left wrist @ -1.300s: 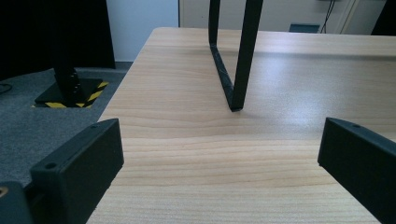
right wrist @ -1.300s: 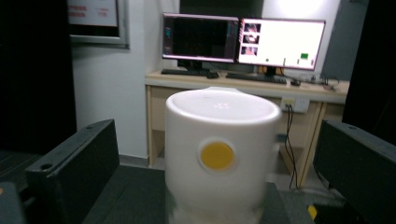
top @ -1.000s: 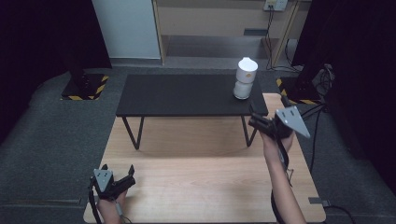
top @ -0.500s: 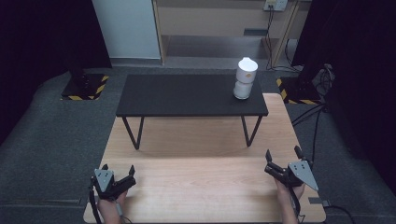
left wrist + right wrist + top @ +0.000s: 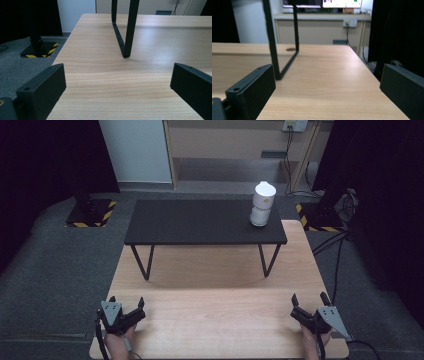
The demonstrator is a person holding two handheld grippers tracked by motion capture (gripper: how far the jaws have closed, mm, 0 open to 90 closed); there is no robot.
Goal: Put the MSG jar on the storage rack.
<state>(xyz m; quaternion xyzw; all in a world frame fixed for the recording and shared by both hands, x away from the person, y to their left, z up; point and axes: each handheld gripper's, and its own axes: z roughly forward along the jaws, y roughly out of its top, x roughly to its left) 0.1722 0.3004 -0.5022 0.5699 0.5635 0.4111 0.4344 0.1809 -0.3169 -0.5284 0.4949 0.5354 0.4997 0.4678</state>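
Light wood table [image 5: 210, 320], small black bench [image 5: 200, 222] on it w/ white container [image 5: 262, 203] at far-right end, grey carpet [image 5: 55, 265], hazard-striped stand bases [image 5: 90, 215].

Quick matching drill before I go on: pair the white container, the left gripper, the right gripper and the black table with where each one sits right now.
1 white container
2 left gripper
3 right gripper
4 black table

A near left corner of the wooden board
B far half of the wooden board
C right end of the black tabletop
D near right corner of the wooden board

Pairs: 1-C, 2-A, 3-D, 4-B
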